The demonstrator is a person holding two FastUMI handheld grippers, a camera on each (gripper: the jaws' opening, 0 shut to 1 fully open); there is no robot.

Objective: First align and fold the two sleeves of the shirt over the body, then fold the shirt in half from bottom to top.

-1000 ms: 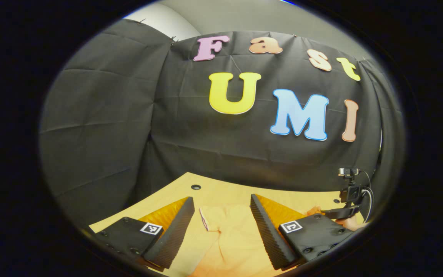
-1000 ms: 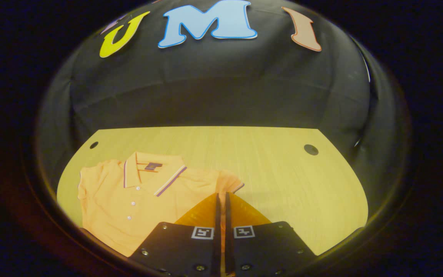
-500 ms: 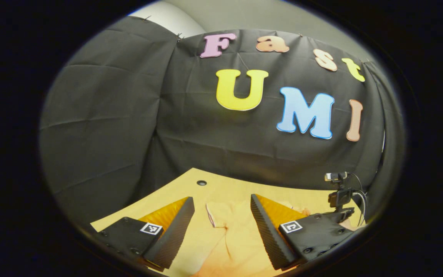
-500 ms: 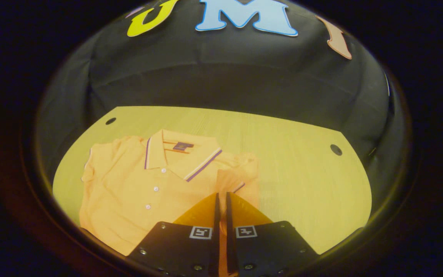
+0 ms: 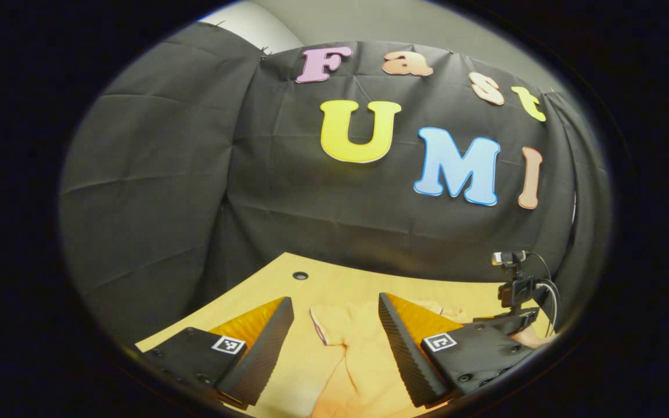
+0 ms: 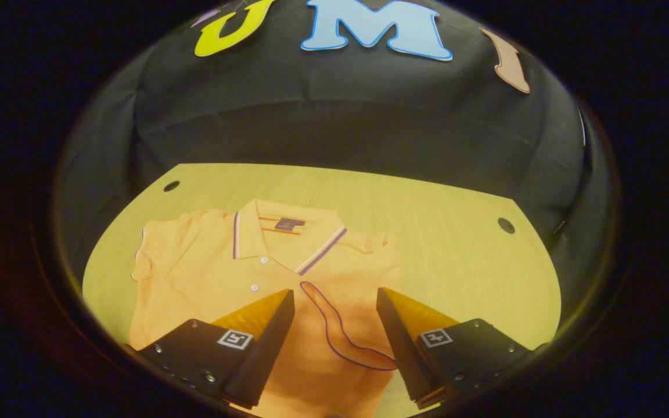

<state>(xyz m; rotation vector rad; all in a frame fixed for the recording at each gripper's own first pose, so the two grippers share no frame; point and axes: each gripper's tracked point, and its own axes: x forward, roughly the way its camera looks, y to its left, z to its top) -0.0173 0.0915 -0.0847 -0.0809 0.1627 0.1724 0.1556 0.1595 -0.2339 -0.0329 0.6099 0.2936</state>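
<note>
Ribbed wedge fingers (image 6: 270,337) — square markers

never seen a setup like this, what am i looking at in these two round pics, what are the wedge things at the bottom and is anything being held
A person holds a two-finger grabbing tool in each hand; each tool carries a wide-angle camera looking along its own fingers. Those wedges are the fingers.

In the right gripper view, the right tool is open above an orange polo shirt lying on a wooden table. One sleeve lies folded over the body, between the open fingers.

In the left gripper view, the left tool is also open, above the shirt's other sleeve, which lies spread out flat. At that view's right edge stands a small camera on a stand.

Nothing is held.
</note>
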